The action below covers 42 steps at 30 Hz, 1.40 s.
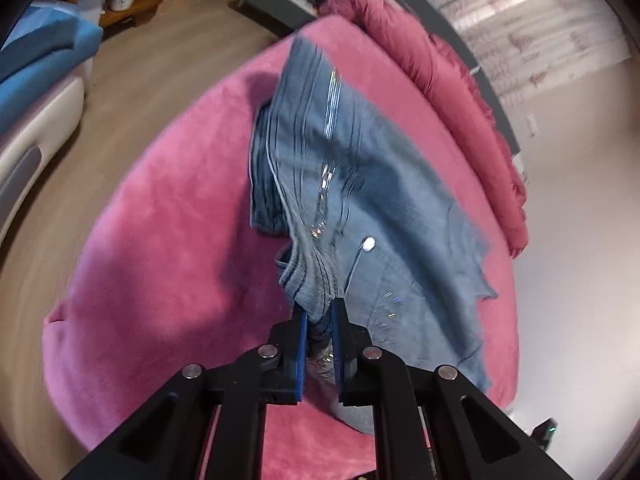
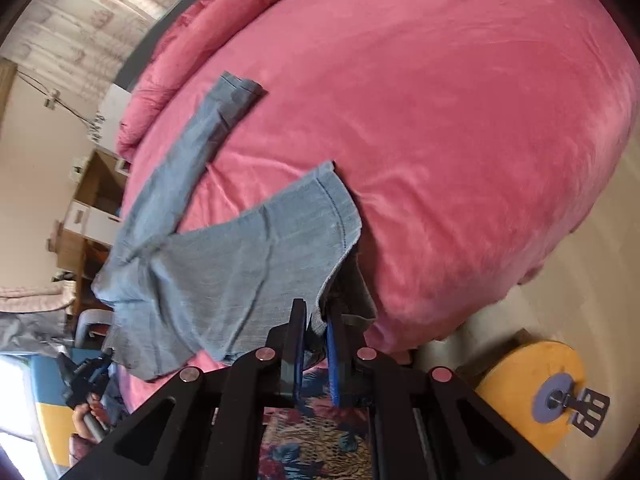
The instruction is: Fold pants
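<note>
Blue denim pants with sparkly trim hang lifted above a pink bed. My left gripper is shut on a bunched edge of the pants near the waist. In the right wrist view the pants spread out from my right gripper, which is shut on another edge. One leg trails across the bed with its hem lying flat. The left gripper also shows at the lower left of the right wrist view.
A rolled pink duvet lies along the bed's far side. Wooden floor surrounds the bed. A blue and white seat stands at left. A yellow round object sits on the floor beside the bed. Shelves stand by the wall.
</note>
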Motion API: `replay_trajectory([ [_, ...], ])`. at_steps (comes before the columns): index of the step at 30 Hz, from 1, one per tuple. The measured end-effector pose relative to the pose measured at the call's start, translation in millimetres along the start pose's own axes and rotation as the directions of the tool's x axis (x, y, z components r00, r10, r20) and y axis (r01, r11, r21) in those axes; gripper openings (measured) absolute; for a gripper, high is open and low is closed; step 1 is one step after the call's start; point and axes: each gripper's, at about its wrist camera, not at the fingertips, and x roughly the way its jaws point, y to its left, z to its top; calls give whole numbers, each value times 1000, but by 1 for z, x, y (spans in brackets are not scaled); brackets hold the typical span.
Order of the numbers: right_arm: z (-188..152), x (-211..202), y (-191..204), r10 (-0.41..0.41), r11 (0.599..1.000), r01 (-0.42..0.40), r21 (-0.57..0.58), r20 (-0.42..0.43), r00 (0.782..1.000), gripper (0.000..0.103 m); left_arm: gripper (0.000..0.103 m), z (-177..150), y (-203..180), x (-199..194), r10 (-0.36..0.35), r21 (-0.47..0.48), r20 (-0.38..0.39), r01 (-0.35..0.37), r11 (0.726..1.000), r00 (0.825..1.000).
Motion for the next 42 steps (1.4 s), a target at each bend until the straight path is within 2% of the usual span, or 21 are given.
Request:
replay_trajectory([
  [3, 2, -7, -7, -41, 999, 41, -6, 20, 999, 9, 10, 8, -2, -41, -61, -21, 52, 62, 998, 997],
  [6, 2, -18, -3, -19, 1000, 19, -10, 42, 999, 8, 10, 18, -4, -85, -89, -45, 81, 93, 995, 993],
  [8, -2, -32, 9, 55, 998, -52, -44, 59, 997, 8, 10, 21, -7, -106, -32, -11, 87, 33, 999, 996],
  [9, -3, -34, 14, 55, 997, -52, -58, 58, 997, 8, 10, 21, -7, -110, 14, -8, 64, -13, 1000, 998],
  [12, -12, -15, 18, -28, 996, 24, -84, -52, 998, 8, 10, 14, 3, -103, 130, 11, -7, -130, 991, 992],
  [14, -23, 1, 13, -85, 993, 74, -95, -123, 989, 8, 10, 8, 12, -95, 151, -7, -47, -151, 988, 987],
  [16, -22, 3, 10, -55, 997, 48, -57, -123, 991, 8, 10, 6, 18, -87, 150, -37, -62, -153, 988, 987],
  [20, 23, -14, 43, 21, 997, -22, -70, -18, 1000, 8, 10, 25, -6, -87, 86, -43, -10, -86, 995, 996],
  [24, 77, -38, 101, 63, 983, -45, -178, 96, 993, 7, 10, 57, -42, -98, 33, 3, 68, -33, 999, 997],
  [27, 115, -69, 144, 125, 967, -73, -243, 206, 971, 7, 10, 73, -68, -116, -4, 50, 122, -3, 999, 993],
  [30, 127, -104, 167, 185, 949, -91, -301, 301, 935, 7, 10, 73, -77, -129, 1, 91, 136, -13, 996, 991],
  [31, 126, -108, 169, 186, 948, -87, -307, 312, 931, 7, 10, 69, -74, -132, 2, 93, 126, -13, 996, 992],
  [33, 114, -109, 158, 177, 951, -78, -298, 319, 931, 7, 10, 55, -62, -130, 12, 78, 94, -19, 997, 995],
  [36, 86, -83, 117, 107, 971, -44, -237, 261, 959, 7, 10, 29, -32, -113, 50, 35, 28, -51, 998, 998],
  [39, 51, -26, 57, 2, 994, 12, -105, 135, 991, 7, 10, -3, 11, -78, 119, -40, -83, -123, 992, 989],
  [41, 24, 13, 11, -62, 998, 61, 15, 33, 998, 7, 10, -20, 33, -59, 123, -102, -136, -137, 985, 983],
  [42, 16, 24, -5, -72, 996, 72, 58, 5, 997, 7, 10, -32, 45, -48, 165, -113, -159, -184, 976, 973],
])
